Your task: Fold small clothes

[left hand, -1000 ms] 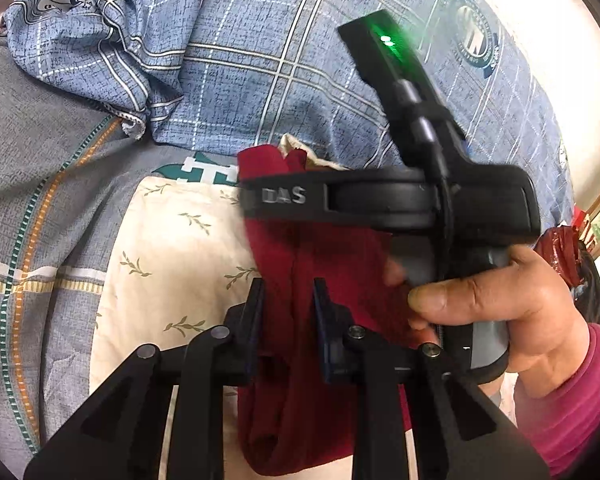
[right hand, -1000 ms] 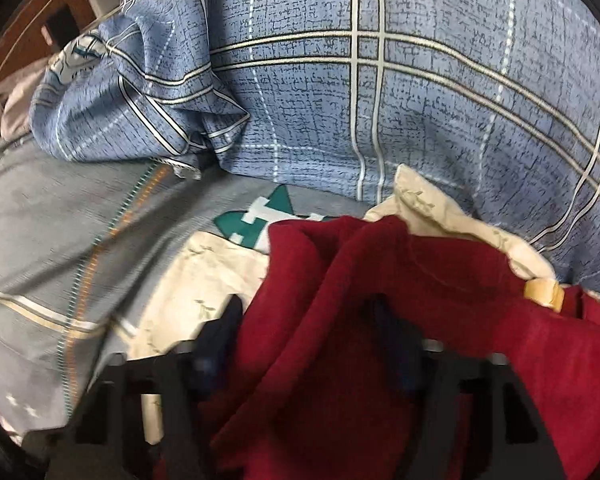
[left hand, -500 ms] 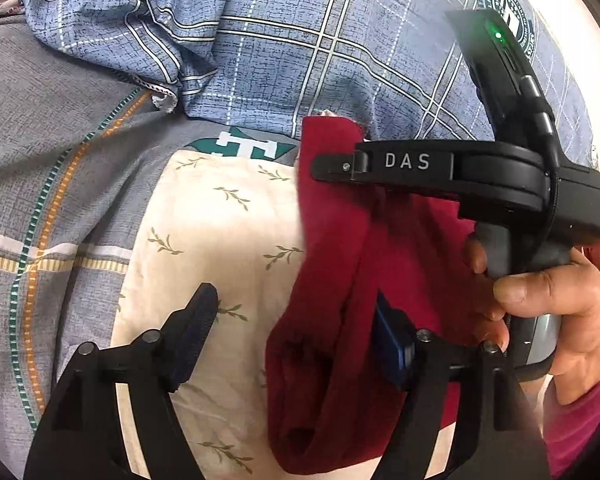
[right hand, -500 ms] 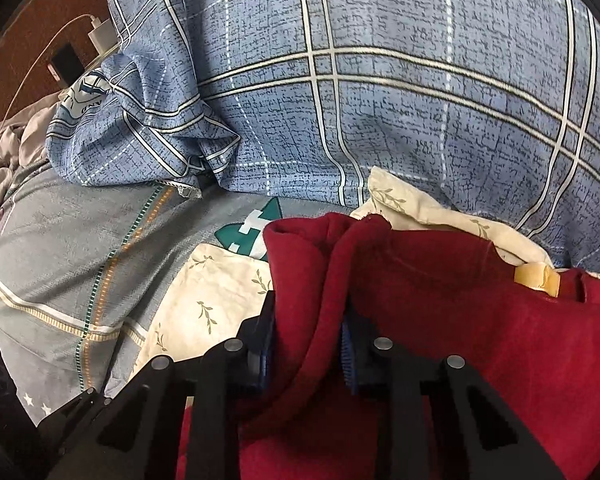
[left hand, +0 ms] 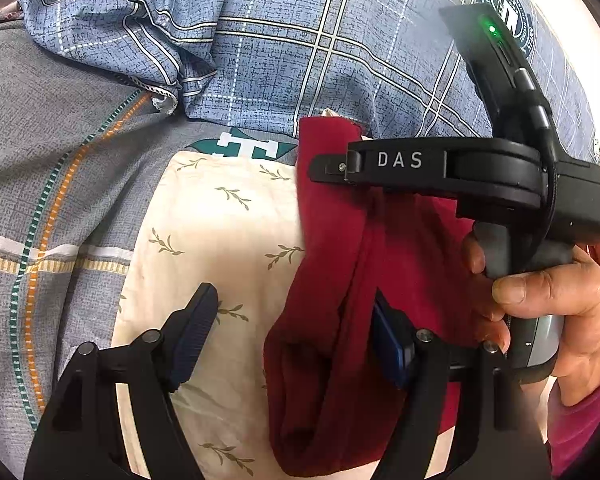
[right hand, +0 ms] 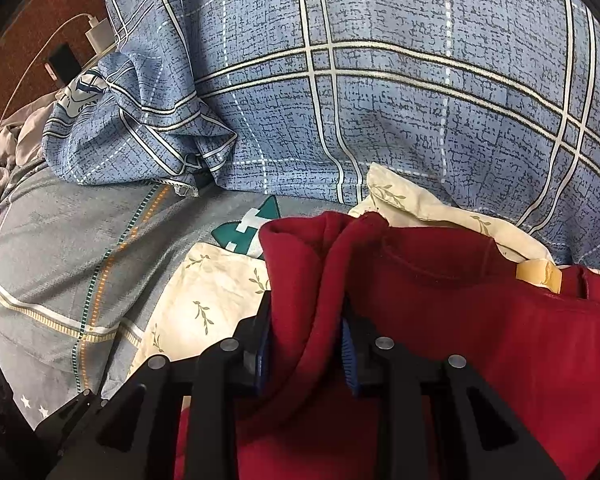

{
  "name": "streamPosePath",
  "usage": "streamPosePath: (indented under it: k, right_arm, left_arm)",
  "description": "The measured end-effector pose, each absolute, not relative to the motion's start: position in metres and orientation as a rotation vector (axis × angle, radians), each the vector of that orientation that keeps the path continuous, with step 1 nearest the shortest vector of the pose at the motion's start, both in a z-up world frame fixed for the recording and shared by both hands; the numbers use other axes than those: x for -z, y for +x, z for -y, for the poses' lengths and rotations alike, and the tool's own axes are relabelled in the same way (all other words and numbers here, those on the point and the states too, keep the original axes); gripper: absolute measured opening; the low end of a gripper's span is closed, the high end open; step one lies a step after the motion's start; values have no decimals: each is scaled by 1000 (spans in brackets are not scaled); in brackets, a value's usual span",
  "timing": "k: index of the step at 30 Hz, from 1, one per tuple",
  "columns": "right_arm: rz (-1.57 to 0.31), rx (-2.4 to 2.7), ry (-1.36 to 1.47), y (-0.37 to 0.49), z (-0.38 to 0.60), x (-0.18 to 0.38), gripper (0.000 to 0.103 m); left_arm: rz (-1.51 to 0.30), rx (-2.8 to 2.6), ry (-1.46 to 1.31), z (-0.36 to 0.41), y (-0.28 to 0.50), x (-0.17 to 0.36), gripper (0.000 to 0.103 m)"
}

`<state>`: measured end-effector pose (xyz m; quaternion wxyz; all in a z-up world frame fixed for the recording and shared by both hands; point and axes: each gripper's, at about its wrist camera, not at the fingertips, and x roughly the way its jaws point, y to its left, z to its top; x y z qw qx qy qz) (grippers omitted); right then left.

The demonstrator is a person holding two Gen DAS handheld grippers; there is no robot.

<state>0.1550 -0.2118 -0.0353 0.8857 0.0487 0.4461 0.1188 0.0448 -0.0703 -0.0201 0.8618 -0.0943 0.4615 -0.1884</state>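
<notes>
My left claw [left hand: 292, 332] stands spread, jaws just opened, a fold of the dark red knit garment [left hand: 332, 320] lying loose against its right finger. My right claw [right hand: 306, 344] pinches a raised ridge of that garment [right hand: 440, 320], which rests on a cream leaf-print cloth [left hand: 220, 240] beneath both claws.

Dark red garment [left hand: 332, 280] on cream leaf-print cloth [left hand: 220, 232]; blue plaid quilt [right hand: 380, 100]; grey striped sheet [left hand: 52, 152].

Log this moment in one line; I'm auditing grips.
left gripper: open, just released | right gripper: shut on dark red knit garment | garment on cream leaf-print cloth
</notes>
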Motion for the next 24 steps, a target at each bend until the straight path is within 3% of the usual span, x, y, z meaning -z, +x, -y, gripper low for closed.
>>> streamPosePath:
  k: [11,18,24]
  right_arm:
    - [-925,-250,95,158,209,39,31]
    - [-865,-266,82,148,207,25,22]
    - [-842,-291,164,143,226,17,21]
  left_arm:
    - [-965,390,-182,71,46,21,73]
    - [-963,393,-190,71,46,21,73]
    - [-952,437,-240,67,44,14,71]
